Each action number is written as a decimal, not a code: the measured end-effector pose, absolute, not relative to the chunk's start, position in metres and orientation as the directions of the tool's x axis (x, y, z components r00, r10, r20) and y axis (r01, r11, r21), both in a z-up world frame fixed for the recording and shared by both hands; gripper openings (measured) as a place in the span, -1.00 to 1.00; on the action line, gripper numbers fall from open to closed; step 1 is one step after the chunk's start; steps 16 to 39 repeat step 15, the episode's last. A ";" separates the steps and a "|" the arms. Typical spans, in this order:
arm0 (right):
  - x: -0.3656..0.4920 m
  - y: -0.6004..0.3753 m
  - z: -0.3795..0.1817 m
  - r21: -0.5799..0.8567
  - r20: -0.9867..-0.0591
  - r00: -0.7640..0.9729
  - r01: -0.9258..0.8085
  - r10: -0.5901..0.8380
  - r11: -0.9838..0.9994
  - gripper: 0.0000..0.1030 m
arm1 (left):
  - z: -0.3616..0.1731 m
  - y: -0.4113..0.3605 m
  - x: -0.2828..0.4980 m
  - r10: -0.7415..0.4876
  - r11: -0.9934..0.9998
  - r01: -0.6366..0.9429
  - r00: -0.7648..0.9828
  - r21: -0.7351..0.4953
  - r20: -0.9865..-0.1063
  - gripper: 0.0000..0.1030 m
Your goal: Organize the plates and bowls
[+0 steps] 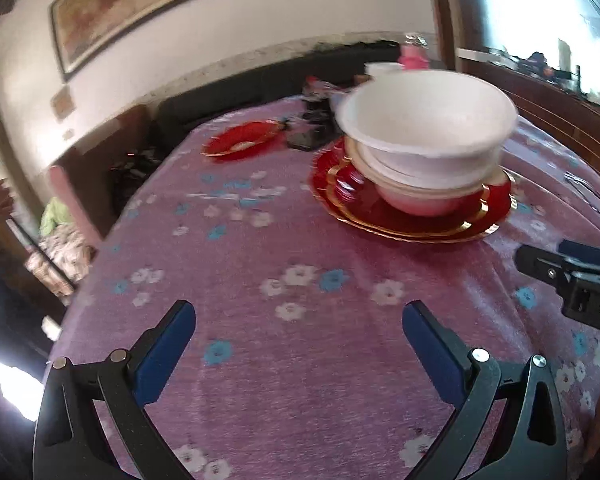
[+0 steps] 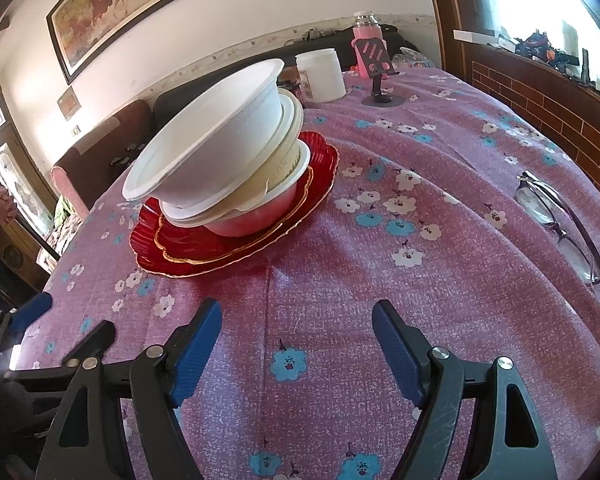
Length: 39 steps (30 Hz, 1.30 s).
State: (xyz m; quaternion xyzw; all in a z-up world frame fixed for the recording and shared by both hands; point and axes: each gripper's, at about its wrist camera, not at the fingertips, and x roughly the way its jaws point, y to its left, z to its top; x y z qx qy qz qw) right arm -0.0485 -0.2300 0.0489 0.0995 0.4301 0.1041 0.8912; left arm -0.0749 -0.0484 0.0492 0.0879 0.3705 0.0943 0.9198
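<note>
A purple floral tablecloth point(image 2: 440, 280) covers the table. Spectacles point(image 2: 556, 224) lie folded on it at the right. At the far edge stand a white plastic jar point(image 2: 321, 76), a phone stand point(image 2: 376, 68) and a pink bottle point(image 2: 366, 30). A framed painting point(image 2: 132, 4) hangs on the wall.

White letters "DA" on right gripper point(image 1: 588, 280) body

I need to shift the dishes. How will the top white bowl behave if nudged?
The top white bowl looks thin and matte, so probably light. It sits tilted on the bowls beneath, so a nudge may well slide or tip it off onto the red plates.
</note>
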 end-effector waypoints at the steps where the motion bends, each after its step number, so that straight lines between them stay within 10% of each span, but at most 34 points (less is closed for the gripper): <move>1: -0.048 -0.230 0.048 0.268 -0.747 0.606 -0.101 0.272 0.958 0.58 | 0.051 -0.047 -0.076 0.260 0.961 -0.124 0.706 0.246 -0.658 1.00; 39: -0.045 -0.232 0.041 0.288 -0.761 0.584 -0.089 0.284 0.953 0.58 | 0.050 -0.030 -0.072 0.178 0.983 -0.096 0.669 0.154 -0.722 1.00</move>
